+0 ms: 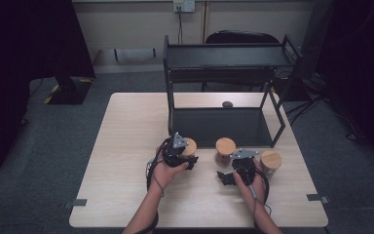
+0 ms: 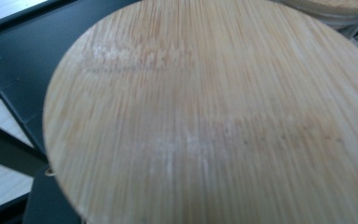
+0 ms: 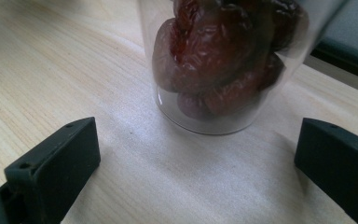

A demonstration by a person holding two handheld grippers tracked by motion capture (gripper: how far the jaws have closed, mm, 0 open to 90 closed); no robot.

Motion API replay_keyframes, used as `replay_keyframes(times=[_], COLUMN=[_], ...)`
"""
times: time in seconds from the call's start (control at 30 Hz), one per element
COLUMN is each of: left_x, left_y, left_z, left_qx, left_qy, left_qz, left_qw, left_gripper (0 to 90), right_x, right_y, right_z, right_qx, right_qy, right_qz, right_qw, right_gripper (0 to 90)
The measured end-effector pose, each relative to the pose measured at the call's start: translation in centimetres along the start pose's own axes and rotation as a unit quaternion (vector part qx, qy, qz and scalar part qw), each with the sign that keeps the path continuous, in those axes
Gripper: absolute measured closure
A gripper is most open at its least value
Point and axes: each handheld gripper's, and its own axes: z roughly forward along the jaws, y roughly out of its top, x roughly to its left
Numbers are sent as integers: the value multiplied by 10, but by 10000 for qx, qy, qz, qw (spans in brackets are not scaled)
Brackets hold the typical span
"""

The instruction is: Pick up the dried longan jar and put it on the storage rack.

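Glass jar [image 3: 223, 65] of red fruit stands just ahead of the wide-open right gripper [image 3: 196, 154]; slippery, breakable, so hold its sides. Left gripper [image 1: 177, 153] squeezes another jar, wooden lid [image 2: 214, 116] just ahead.

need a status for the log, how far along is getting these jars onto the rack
Done: nothing sits on the black rack yet. In hand: the left gripper is shut on a bamboo-lidded jar just in front of the rack. Left: the open right gripper faces the jar of red dates on the table; a third jar waits beside it.
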Motion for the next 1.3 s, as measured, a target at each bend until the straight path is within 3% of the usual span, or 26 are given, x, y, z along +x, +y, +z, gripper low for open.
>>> replay_keyframes(times=[1.3], left_x=[14], left_y=[38], left_z=[25], left_qx=[-19], left_qy=[104], left_qz=[-143], left_qw=[9998], left_gripper=[260], right_x=[0], right_y=[0], right_z=[0], right_qx=[-2], right_qy=[4], right_qz=[-1], right_qw=[10000], right_gripper=[0])
